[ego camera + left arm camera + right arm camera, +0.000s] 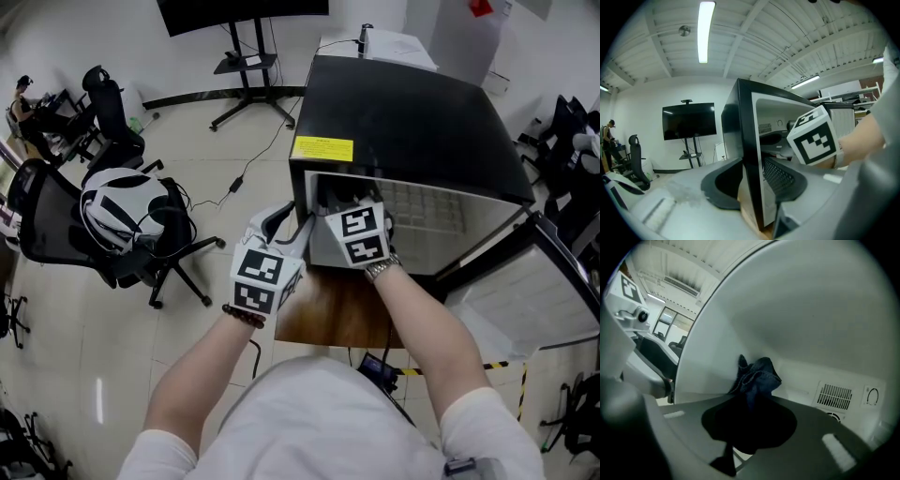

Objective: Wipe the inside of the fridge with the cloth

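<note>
A: Right hand-held gripper [749,416], state?
B: Narrow, jaws clamped on the cloth [758,375]. It's dark blue and bunched, w/ a wad sticking out past the tips. That way fabric, not jaw, meets the surface.
A: Where's the cloth rel. to the fridge [403,122]?
B: Inside it, up by the white inner wall [787,310], w/ the vent [834,394] on the back panel, lower right. Touching the wall or just off it, can't tell.
A: Left hand-held gripper [754,187]?
B: Mid-width. Jaws sit astride the fridge's black front edge at the left of the opening, a pad on each side of it. Prob. bracing the box so wiping pressure doesn't shove it along the table [337,314].
A: Door [530,295]?
B: Swung open to the right, clear of both arms, which leaves the whole opening free.
A: Stage?
B: I'd judge the wipe is under way, since the cloth's already in. How much wall is done, no telling.
</note>
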A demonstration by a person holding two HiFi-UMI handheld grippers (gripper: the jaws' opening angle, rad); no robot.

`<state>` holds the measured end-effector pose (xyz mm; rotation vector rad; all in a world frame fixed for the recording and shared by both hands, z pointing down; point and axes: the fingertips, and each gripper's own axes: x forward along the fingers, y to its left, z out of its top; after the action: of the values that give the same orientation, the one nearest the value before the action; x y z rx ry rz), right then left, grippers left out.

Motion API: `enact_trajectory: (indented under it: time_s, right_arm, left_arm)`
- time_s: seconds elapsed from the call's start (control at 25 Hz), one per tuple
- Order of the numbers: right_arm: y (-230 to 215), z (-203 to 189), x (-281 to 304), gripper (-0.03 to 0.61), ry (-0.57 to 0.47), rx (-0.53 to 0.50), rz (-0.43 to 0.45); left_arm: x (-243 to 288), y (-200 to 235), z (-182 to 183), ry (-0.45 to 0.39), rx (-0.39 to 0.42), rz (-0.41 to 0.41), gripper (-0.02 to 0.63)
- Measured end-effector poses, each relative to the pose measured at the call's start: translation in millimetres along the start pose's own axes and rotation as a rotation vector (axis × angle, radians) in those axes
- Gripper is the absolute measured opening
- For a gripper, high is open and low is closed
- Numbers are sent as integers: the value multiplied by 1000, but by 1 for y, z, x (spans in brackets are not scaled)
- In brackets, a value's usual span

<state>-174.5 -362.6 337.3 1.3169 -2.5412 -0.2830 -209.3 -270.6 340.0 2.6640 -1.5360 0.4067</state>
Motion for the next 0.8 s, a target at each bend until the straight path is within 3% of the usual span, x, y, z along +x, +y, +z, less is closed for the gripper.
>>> enact_trajectory:
  time_s: [0.8]
  right_arm:
    - [-26, -13, 40, 67, 82, 74, -16]
  left_arm:
    - [-1, -1, 6, 17, 11, 25, 156]
